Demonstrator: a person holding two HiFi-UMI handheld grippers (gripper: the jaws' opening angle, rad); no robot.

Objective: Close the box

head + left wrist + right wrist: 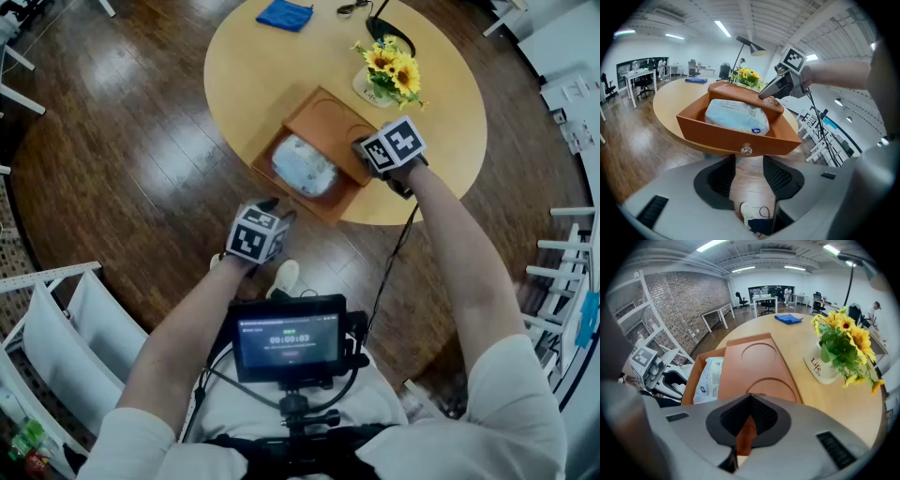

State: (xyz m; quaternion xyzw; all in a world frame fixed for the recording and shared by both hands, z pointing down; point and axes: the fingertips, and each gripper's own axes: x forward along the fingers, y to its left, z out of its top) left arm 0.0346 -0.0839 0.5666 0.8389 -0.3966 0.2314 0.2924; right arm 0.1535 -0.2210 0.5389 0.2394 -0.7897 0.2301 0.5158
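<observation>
Right gripper (749, 423) has its fingers clamped on the orange box (326, 122) at the counter's (262, 66) near edge. Left gripper (749, 161), fingers wide apart and empty, hovers just short of the knob (746, 149) on the open drawer (733, 138), tissue pack (736, 117) inside.

We found the orange-brown box (328, 122) lying flat, its edge pinched in the right gripper (750, 399). Its drawer (726, 136) stood open, holding a white pack (736, 117), with the clear knob (746, 150) just ahead of the left gripper (749, 161).
</observation>
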